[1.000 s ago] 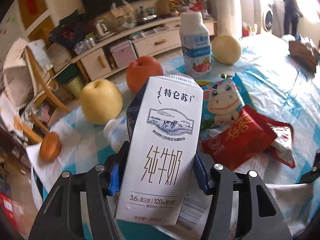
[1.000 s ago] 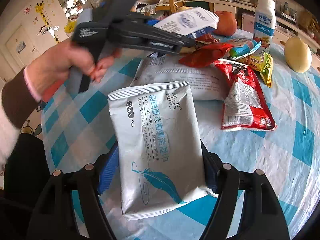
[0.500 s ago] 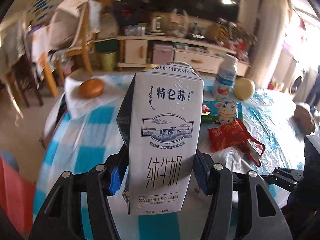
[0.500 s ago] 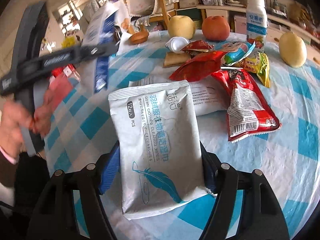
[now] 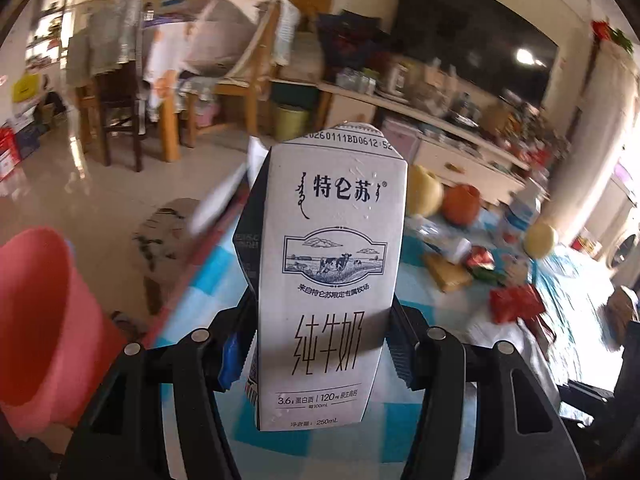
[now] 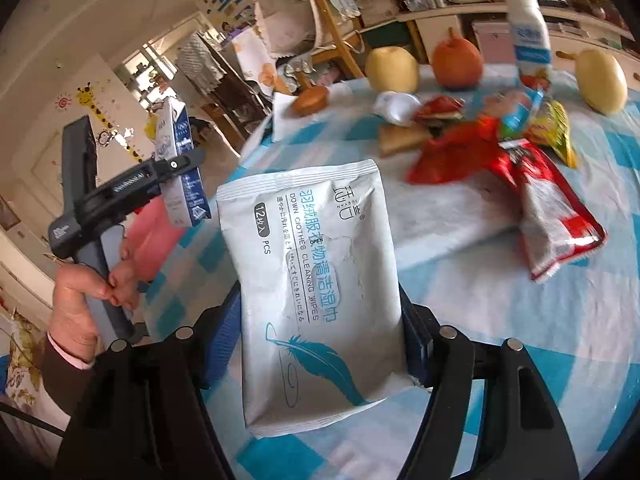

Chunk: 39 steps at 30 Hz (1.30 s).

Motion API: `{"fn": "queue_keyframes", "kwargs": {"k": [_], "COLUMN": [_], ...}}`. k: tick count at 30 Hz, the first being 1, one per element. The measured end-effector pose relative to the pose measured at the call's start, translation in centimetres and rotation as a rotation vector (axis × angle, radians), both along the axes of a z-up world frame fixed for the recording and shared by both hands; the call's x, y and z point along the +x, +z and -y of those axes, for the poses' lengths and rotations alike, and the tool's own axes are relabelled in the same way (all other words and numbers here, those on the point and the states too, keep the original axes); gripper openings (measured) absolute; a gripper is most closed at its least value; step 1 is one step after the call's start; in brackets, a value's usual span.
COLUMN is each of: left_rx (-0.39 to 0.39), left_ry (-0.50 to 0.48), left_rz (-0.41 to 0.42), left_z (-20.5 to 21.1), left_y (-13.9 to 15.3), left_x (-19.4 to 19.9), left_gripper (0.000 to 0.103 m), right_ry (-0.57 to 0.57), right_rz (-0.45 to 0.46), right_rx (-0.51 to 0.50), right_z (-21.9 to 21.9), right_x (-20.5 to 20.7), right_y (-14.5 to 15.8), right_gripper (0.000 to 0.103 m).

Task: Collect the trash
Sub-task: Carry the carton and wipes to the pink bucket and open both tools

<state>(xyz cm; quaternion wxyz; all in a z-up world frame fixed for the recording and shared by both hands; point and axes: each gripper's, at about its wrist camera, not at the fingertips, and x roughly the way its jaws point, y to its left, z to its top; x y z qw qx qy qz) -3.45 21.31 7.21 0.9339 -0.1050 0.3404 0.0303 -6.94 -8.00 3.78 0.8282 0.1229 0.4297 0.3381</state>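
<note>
Left tool [image 5: 320, 344] pinching milk carton [image 5: 330, 280] beside pink bin [image 5: 44, 320] | right tool [image 6: 320, 344], jaws just narrowed, pinching wipes pack [image 6: 316, 288] over desk [image 6: 560, 360] | risk: limp pack slipping out

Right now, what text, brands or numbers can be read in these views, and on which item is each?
milk carton: "特仑苏", "纯牛奶", "3.6", "120", "250mL"; top edge "0260111BD0612"
wipes pouch: "DOWN CLOTHES CLEANING WIPES", "12", "PCS", "OPEN", "羽绒服衣物清洁湿巾"
white bottle: label too blurred to read
red snack wrapper: print too blurred to read
left gripper: lettering on its side too small to read
</note>
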Motion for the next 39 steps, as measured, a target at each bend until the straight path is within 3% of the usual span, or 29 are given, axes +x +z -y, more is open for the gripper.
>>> {"fn": "queue_keyframes", "kwargs": {"k": [10,14,21,29,33,37,39], "left_rx": [-0.030,-0.009,-0.068,-0.165,-0.234,-0.239,-0.230], "left_ry": [0.234,0.362,0.583,0.750,0.781,0.826,0.862], "left_rz": [0.036,0.045,0.052,0.023,-0.004,-0.051,-0.082], "left_z": [-7.9,-11.4,-18.3,-24.3,-26.3,-27.5,-28.1], "left_y": [1.5,2.0,1.7,-0.4,-2.0,-3.0,-3.5], "left_x": [-1.9,-3.4,-6.3,-8.8,-9.8,-10.3,-10.6], "left_gripper": [0.059,0.059,0.059,0.059,0.059,0.060,0.071], "right_ry": [0.061,0.142,0.294,0.410,0.434,0.427,0.406], "right_rz": [0.027,0.048,0.048,-0.025,-0.058,-0.078,-0.078], "right_rx": [0.089,0.130,0.183,0.239,0.243,0.200,0.169], "right_z": [-8.0,-14.1,-25.3,-36.1,-39.4,-41.9,-42.2], "right_x": [1.8,2.6,3.6,4.1,4.3,4.7,4.8], "right_y": [4.3,6.3,8.6,8.2,7.2,5.8,5.2], "right_gripper": [0.070,0.070,0.070,0.070,0.071,0.078,0.082]}}
